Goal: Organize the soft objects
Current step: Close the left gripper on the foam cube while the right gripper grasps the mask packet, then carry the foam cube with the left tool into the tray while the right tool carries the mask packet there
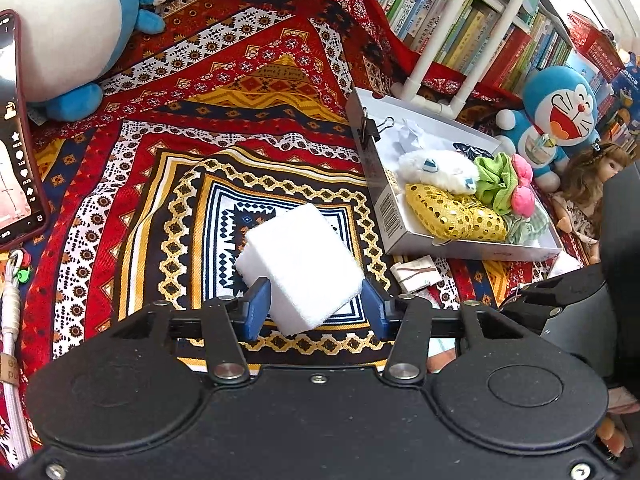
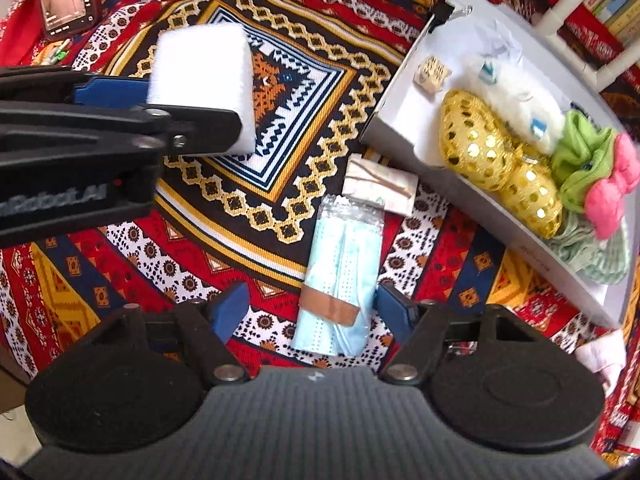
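In your left wrist view, your left gripper [image 1: 316, 306] is clenched on the white sponge block [image 1: 298, 270]: both blue pads press its near end, and the block juts forward and up from the claw, lifted off the patterned cloth [image 1: 168, 128]. Ahead and to the right of the claw sits the white box [image 1: 394, 220], a black binder clip [image 1: 370, 128] on its far left wall. Inside lie a white fluffy piece [image 1: 438, 168], a gold sequined piece [image 1: 452, 210], a green cloth [image 1: 496, 184] and a pink bow [image 1: 522, 188]. A small folded packet [image 1: 416, 272] lies on the cloth just right of the claw, near the box's front corner. Far left stands a phone [image 1: 18, 136], and a blue plush [image 1: 60, 36] sits beyond it. In your right wrist view, your right gripper [image 2: 310, 312] points down at the cloth with its jaws released and apart. The pale blue face mask pack [image 2: 340, 276] lies flat between the pads, closer to the right one; whether that pad touches it you cannot tell. Up and left of this claw, your left gripper holds the sponge block above the cloth's centre. The box lies up and right, with a small printed cube [image 2: 432, 74] inside.
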The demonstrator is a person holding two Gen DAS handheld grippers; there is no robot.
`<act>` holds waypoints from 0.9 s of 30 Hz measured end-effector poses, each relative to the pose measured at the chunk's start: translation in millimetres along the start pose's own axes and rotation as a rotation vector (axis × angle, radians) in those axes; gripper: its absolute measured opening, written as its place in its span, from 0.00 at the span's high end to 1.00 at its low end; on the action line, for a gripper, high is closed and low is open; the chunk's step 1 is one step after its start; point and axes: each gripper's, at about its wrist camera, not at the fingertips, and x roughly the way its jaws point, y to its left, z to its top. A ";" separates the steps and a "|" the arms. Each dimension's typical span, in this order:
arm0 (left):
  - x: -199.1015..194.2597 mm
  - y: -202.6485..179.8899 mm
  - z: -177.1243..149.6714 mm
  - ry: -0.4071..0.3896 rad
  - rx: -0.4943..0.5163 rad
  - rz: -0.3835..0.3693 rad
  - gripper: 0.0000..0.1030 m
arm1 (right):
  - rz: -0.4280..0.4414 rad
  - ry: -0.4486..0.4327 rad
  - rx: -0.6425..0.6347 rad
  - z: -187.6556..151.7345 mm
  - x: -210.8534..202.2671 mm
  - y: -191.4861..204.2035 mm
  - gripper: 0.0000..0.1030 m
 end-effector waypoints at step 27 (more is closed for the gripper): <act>-60.4 -104.7 -0.7 -0.077 0.176 -0.104 0.56 | 0.203 -0.393 0.124 -90.2 -138.4 -78.5 0.59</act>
